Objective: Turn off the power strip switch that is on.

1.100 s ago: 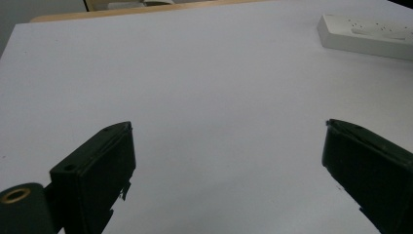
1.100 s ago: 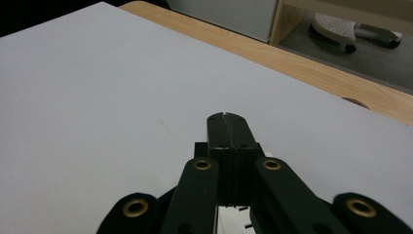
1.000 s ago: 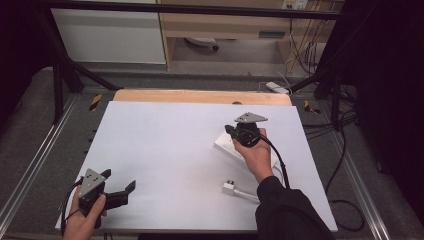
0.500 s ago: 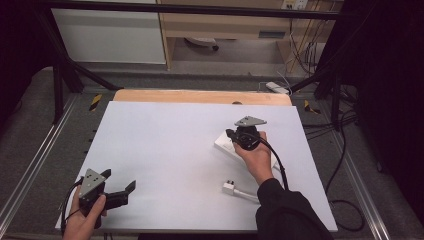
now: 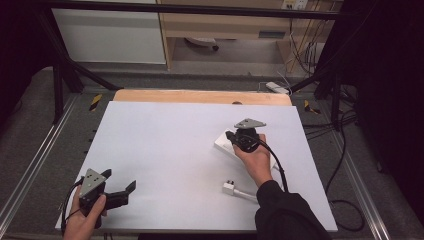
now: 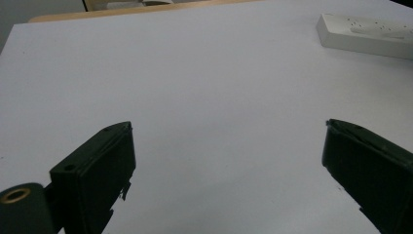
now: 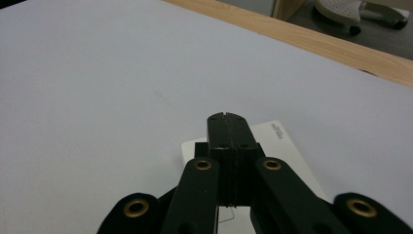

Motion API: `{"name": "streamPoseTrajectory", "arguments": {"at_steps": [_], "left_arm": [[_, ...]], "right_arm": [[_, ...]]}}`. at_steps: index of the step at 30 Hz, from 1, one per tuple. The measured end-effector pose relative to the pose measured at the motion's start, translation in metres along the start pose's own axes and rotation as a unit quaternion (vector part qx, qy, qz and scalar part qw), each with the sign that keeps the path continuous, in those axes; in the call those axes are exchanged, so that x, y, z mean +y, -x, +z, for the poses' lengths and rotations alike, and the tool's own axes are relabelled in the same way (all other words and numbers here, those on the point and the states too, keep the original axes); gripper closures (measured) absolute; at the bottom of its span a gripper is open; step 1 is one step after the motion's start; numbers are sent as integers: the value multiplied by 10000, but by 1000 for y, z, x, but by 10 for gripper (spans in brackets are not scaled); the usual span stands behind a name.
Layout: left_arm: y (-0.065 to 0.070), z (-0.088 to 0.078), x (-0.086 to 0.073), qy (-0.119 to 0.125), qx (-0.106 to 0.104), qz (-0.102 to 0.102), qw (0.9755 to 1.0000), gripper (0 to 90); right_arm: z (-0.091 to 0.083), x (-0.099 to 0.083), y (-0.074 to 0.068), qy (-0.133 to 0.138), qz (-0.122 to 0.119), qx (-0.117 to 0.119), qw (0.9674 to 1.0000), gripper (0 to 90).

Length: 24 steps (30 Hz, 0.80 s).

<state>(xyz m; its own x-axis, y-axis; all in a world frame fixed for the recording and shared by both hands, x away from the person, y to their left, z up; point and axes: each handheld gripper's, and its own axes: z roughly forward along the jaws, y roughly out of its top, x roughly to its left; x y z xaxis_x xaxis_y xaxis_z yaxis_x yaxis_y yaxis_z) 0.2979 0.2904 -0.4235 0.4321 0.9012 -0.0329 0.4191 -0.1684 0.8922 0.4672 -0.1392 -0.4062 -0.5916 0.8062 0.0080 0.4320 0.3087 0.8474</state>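
Observation:
A white power strip [image 5: 222, 144] lies on the right half of the white table [image 5: 165, 145]; it also shows at the far right of the left gripper view [image 6: 360, 36]. My right gripper [image 5: 231, 136] hovers over its near-left end, jaws pressed together with nothing between them [image 7: 227, 117], the strip's end [image 7: 287, 146] just below the tips. A white plug [image 5: 229, 188] with its cable lies loose beside the right forearm. My left gripper [image 5: 120, 179] rests at the table's front left corner, jaws wide open over bare table [image 6: 226, 126].
A wooden strip [image 5: 200, 96] runs along the table's far edge. Metal rails [image 5: 30, 165] flank both sides. Black cables [image 5: 345, 210] trail on the floor at the right, and a chair base [image 5: 200, 44] stands beyond the table.
My right gripper has shifted a little toward the person over the power strip. The left gripper has kept still.

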Motion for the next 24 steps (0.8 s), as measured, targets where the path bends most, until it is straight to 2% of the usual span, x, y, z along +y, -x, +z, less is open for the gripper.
{"name": "streamPoseTrajectory", "arguments": {"at_steps": [4,19,24], "left_arm": [[0,0,0,-9,0,10,10000,52],[0,0,0,-15,-1,8,10000,52],[0,0,0,-9,-2,6,10000,52]], "right_arm": [[4,-6,-3,4,109,7,9999,900],[9,-17,-7,-120,189,18,9997,900],[12,-19,-8,-196,134,23,9997,900]]}}
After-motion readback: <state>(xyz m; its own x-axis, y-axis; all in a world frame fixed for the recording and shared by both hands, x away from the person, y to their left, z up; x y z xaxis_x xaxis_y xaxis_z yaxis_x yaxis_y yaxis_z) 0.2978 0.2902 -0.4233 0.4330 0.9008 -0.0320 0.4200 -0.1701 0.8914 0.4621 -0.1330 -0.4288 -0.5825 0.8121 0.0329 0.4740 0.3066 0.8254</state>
